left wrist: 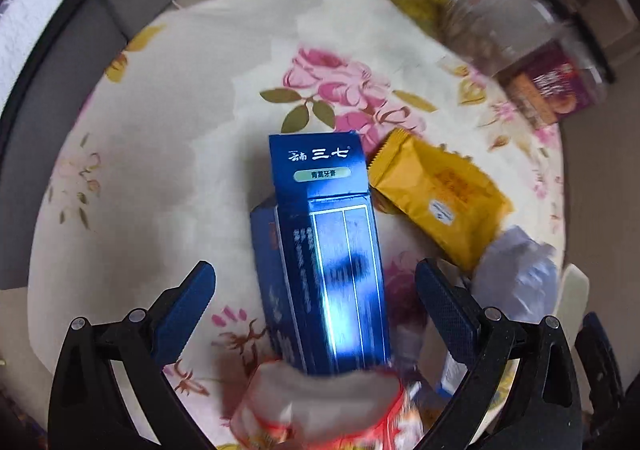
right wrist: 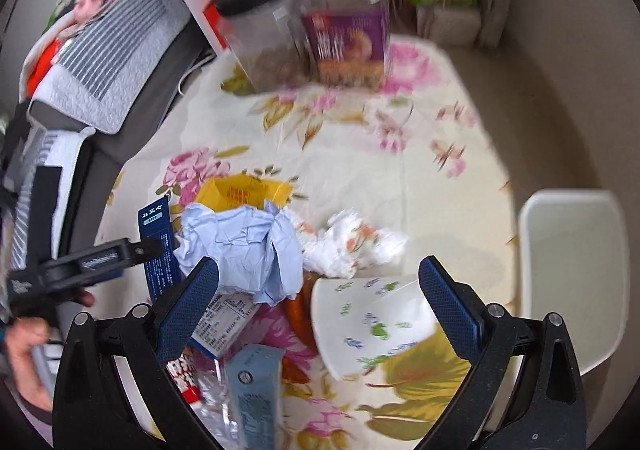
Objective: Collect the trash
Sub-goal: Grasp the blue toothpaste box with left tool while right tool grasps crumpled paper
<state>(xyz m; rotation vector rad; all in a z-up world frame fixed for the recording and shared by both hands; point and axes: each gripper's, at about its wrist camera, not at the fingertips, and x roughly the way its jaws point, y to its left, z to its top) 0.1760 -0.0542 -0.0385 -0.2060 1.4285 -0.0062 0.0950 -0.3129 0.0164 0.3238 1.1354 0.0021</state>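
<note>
Floral cloth (right wrist: pixel 400 178) w/ trash; bin (right wrist: pixel 572 270) beside

Blue toothpaste box (left wrist: pixel 320 242), glossy with white lettering, end flap open, lying lengthwise on the floral-covered desk (left wrist: pixel 168 154). Yellow snack wrapper (left wrist: pixel 436 194), flat, just beside the box. Crumpled pale-blue paper (right wrist: pixel 244 250), bunched, overlapping the wrapper. Crumpled white floral tissue (right wrist: pixel 352 246) beside it. Paper cup (right wrist: pixel 372 322), white with green and blue print, tipped on its side.
</note>
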